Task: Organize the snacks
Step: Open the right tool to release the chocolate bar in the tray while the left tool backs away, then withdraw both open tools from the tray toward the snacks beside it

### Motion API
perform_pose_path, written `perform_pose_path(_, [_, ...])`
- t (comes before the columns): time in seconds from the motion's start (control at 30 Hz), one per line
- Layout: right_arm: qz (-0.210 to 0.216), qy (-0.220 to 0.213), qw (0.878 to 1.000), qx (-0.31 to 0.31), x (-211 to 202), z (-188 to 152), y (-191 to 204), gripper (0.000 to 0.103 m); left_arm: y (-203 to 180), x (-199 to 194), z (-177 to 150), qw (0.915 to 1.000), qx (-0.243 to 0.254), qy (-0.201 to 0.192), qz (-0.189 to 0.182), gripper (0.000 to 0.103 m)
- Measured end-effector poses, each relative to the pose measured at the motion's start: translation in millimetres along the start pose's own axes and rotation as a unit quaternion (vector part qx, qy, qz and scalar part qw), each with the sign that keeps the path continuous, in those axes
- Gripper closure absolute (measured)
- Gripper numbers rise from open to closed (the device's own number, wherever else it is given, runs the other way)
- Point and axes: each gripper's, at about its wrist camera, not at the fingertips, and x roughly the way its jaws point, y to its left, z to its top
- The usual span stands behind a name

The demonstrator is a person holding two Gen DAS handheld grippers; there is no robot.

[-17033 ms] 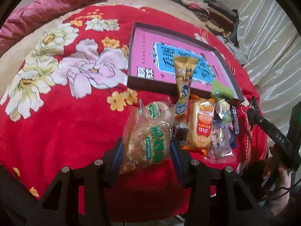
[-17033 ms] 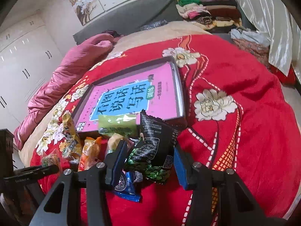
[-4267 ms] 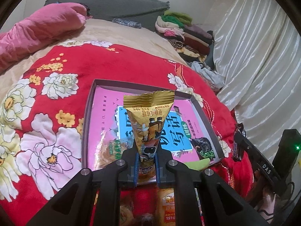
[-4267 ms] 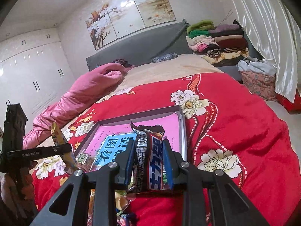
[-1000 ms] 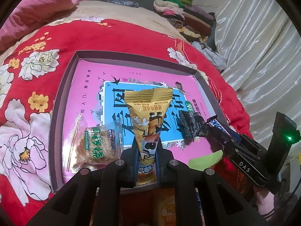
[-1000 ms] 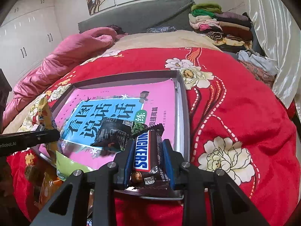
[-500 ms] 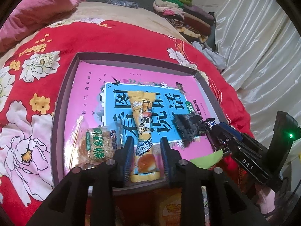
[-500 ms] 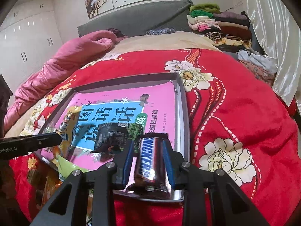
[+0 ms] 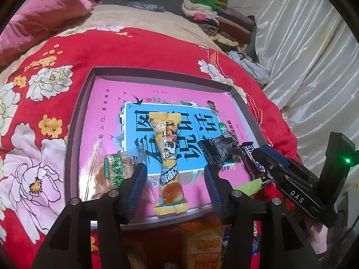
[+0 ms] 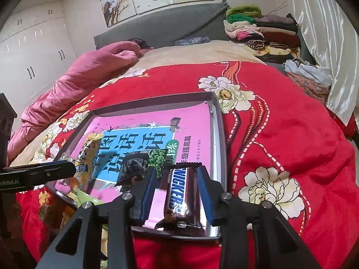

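Note:
A shallow tray (image 9: pixel 76 121) with a pink and blue printed bottom lies on the red floral blanket; it also shows in the right wrist view (image 10: pixel 216 121). My left gripper (image 9: pixel 175 174) is open over a long yellow snack packet (image 9: pixel 168 154) lying in the tray. A clear cake packet (image 9: pixel 112 172) lies to its left and a black pea packet (image 9: pixel 218 151) to its right. My right gripper (image 10: pixel 177 179) is open around a Snickers bar (image 10: pixel 179 192) resting at the tray's near right corner. The yellow packet (image 10: pixel 87 154) and the black packet (image 10: pixel 134 165) show there too.
Loose snacks lie in front of the tray: an orange packet (image 9: pixel 204 244) and a light green packet (image 9: pixel 249 186). A pink quilt (image 10: pixel 74 80) lies at the back left. Folded clothes (image 10: pixel 258 29) are stacked at the back right, next to white curtains (image 9: pixel 314 56).
Both grippers have opened. The yellow packet has dropped from upright in the left gripper to flat in the tray. The Snickers bar now rests free in the tray between the right fingers.

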Motion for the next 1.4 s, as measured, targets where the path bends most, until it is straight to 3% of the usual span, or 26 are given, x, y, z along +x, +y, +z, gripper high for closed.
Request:
perform_pose_path(0.3, [0.017,-0.023,1.000,0.000,-12,3,4,0.047,-7,-10,0,0.9998,0.016,-0.012,0.007,0.028])
perform_pose_path(1.4, [0.044,-0.044,0.998,-0.025,-33,1,21,0.037,6,-40,-7,0.9997,0.010,-0.011,0.020,0.027])
